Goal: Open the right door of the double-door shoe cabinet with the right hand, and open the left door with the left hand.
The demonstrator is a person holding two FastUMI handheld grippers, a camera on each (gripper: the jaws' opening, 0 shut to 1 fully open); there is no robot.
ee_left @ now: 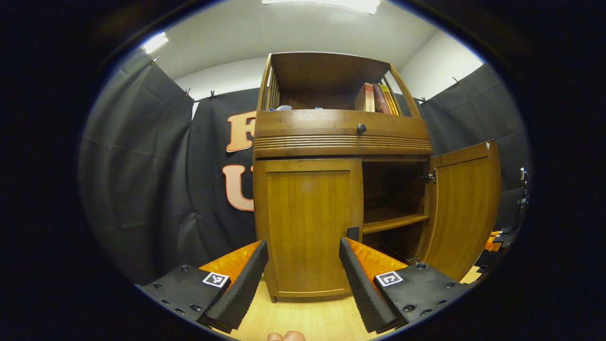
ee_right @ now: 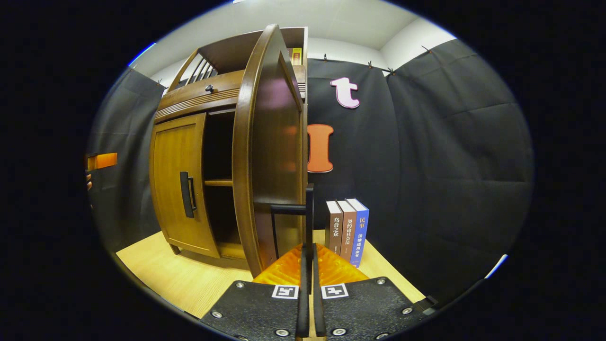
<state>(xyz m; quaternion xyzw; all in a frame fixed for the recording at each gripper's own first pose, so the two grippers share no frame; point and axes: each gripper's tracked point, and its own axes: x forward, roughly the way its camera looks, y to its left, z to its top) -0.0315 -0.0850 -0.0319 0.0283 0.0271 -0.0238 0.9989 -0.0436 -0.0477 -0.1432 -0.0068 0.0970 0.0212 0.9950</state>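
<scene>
Fingers of the left gripper (ee_left: 303, 274) stand wide apart in the left gripper view, with nothing between them but the closed left door (ee_left: 308, 227) of the shoe cabinet (ee_left: 341, 137) straight ahead; the fingers are near the door and short of it; a dark handle (ee_left: 352, 233) on that door peeps out just above the right-hand finger; the right door (ee_left: 466, 203) is swung open at the cabinet's far side, baring an inner shelf (ee_left: 393, 220); a round knob (ee_left: 361, 128) sits on the band above the doors, and some books (ee_left: 377, 98) lean in the open top compartment; the cabinet rests on a pale wooden desk (ee_left: 307, 319).

Right gripper view; the right gripper (ee_right: 308, 258) has its fingers drawn close together on the dark handle (ee_right: 303, 210) of the open right door (ee_right: 267, 156), which stands edge-on just ahead; the left door (ee_right: 182, 184) is shut, its own handle (ee_right: 187, 194) upright near the inner edge; three upright books (ee_right: 348, 229) stand on the desk (ee_right: 189, 279) just beside the open door, against the black cloth wall (ee_right: 426, 166).
</scene>
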